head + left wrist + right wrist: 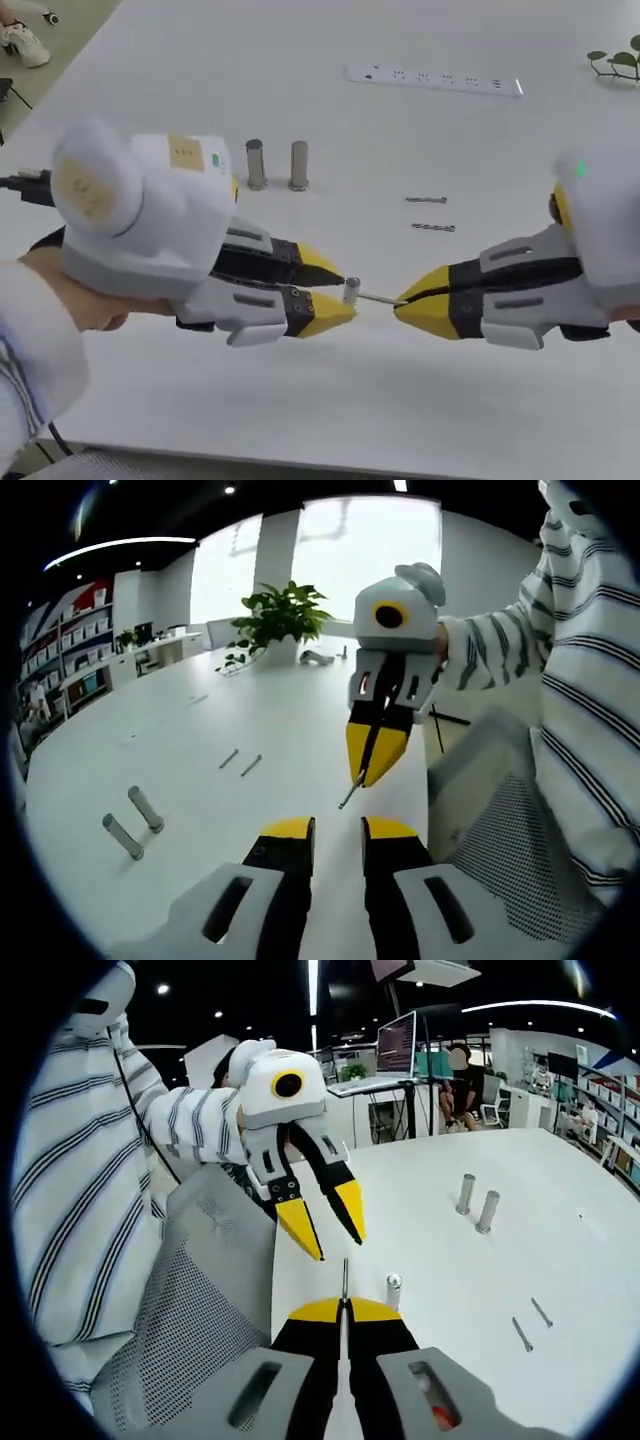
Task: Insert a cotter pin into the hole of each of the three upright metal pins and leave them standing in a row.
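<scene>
A: Where jaws are concerned, what's listed?
B: Entry one, left gripper (345, 295): jaws apart, just beside upright metal pin (351, 290). Entry two, right gripper (400, 305): clamped on cotter pin (378, 297), pointing at that pin.

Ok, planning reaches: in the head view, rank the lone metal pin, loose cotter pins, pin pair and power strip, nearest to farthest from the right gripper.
From the right gripper:
1. lone metal pin, just off its tip.
2. loose cotter pins, beyond it.
3. pin pair, farther back left.
4. power strip, far back.
</scene>
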